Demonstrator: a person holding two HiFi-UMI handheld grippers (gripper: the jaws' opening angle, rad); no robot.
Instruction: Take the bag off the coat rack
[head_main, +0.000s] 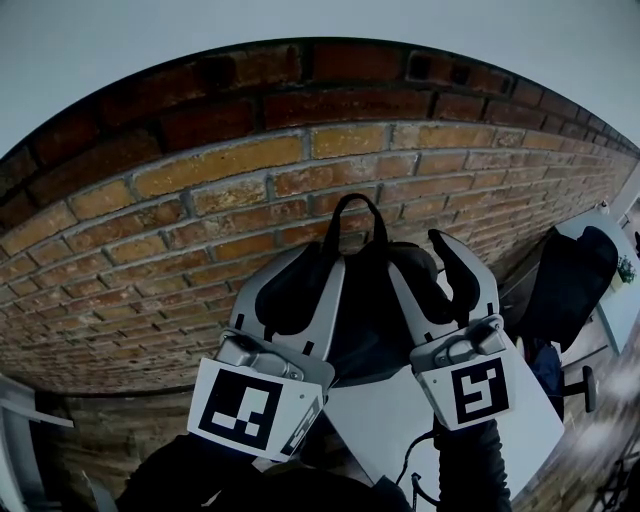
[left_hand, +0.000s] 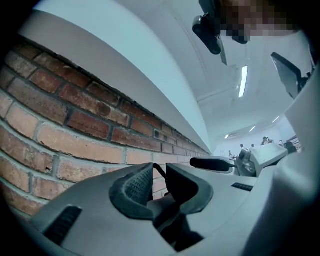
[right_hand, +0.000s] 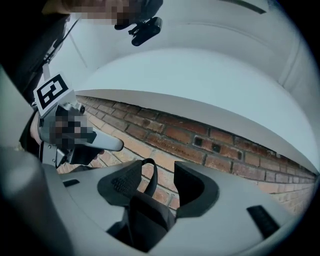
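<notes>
Nearest us were the marker cubes (head_main: 250, 405). Beyond them the left gripper (head_main: 300, 265) and the right gripper (head_main: 420, 250) pointed forward side by side, tilted a little upward toward the brick wall (head_main: 200, 170). The black bag (head_main: 365, 315) sat directly between them and just ahead, close against that wall. Its long axis was upright and its carry loop (head_main: 356, 199) stood above both sets of jaws. The left gripper's jaws stood partly spread: brick showed through the gap at their tips, some of the bag lay low in the throat, and we saw no pad pressing on it. The right gripper's jaws were spread wide, with a fold of the bag and the loop rising between them, and the pads were clear of it as far as we could see. In the head view the bulk of the bag leaned toward the right gripper. We therefore judged that hand the nearer one to the loop, which lay up and forward from its tips. No coat rack appeared in any view. The bag's base was hidden behind the grippers above a white surface (head_main: 375, 425), so we could not tell whether it hung from a hook. We judged that any lift would have to follow that upright axis, up and away from the wall.
</notes>
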